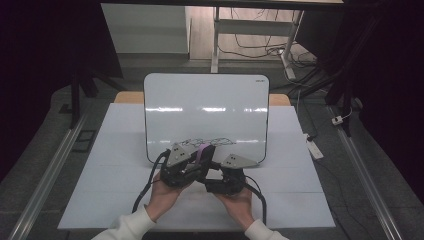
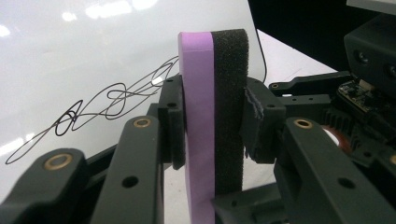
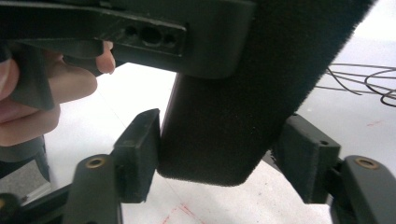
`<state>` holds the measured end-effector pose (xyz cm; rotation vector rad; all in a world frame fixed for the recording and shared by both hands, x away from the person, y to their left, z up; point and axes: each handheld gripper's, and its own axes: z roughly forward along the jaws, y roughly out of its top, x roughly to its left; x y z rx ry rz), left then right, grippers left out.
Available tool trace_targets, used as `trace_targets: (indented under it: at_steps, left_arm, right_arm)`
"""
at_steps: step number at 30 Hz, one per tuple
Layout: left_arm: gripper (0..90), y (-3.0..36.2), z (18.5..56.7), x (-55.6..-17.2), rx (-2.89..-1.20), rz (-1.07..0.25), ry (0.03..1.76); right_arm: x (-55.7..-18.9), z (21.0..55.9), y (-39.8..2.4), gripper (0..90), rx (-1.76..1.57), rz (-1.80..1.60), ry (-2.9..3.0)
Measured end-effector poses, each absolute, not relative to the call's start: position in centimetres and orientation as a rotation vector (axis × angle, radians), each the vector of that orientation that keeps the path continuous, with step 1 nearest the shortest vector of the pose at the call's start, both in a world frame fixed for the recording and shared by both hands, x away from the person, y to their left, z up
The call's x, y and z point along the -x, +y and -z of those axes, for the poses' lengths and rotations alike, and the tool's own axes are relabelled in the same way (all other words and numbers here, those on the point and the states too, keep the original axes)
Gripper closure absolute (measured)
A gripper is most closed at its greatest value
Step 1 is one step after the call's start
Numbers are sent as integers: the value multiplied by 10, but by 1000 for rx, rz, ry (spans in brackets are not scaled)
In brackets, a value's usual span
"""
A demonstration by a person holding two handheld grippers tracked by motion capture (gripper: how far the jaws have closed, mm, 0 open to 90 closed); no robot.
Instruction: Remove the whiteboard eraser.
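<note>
The work here is to wipe the black scribble (image 2: 112, 100) off the whiteboard (image 1: 206, 100) with the eraser (image 2: 215, 107), a purple block with a black felt face. The wiping is not yet begun, I judge: the scribble is whole on the lower part of the board, close to its near edge, and the felt does not touch it.

The eraser stands upright in the air between the two grippers, just above the near edge of the whiteboard, at the middle of the bench. The left gripper (image 1: 199, 157) is clenched on it, one jaw on the purple side and one on the felt. The right gripper (image 1: 214, 167) has its jaws around the lower felt end (image 3: 219, 130); the left pad touches the felt, but on the other side I cannot tell if the pad presses or stands a little apart. So it looks like a hand-over from left to right, and the rubbing is all left to do.

The bench (image 1: 115, 165) is covered with a pale sheet, with faint red marks on it in the right gripper view. The room behind is dark, with a table frame (image 1: 216, 40) and loose cables (image 1: 265, 50) on the floor.
</note>
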<state>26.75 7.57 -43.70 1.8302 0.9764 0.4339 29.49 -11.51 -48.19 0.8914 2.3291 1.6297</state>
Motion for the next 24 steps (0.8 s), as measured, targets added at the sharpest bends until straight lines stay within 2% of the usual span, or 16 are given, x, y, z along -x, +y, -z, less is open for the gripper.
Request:
trace_targets:
  at_steps: [2, 5, 6, 7, 8, 9, 15, 24]
  left_arm:
    - [602, 78, 437, -268, -1831, -422, 968]
    - [482, 86, 436, -271, -1829, -387, 916]
    - [433, 92, 435, -273, -1827, -353, 884]
    - [433, 97, 434, -276, -1821, -314, 857]
    - [361, 102, 434, -279, -1816, -273, 829]
    - [326, 107, 433, -282, -1819, -229, 800]
    - [287, 125, 434, -292, -1818, -127, 685]
    - [287, 120, 439, -296, -1838, -56, 595]
  right_arm:
    - [-296, 481, -117, 373, -880, -1645, 2337]
    - [-298, 480, -121, 386, -840, -1665, 2357]
    - [-298, 480, -123, 388, -834, -1673, 2363]
    - [-298, 480, -123, 388, -834, -1673, 2363]
    - [-300, 479, -127, 392, -798, -1707, 2381]
    - [-301, 479, -129, 393, -777, -1707, 2392]
    - [-305, 478, -138, 397, -657, -1757, 2447]
    - [-303, 479, -135, 399, -517, -1783, 2503]
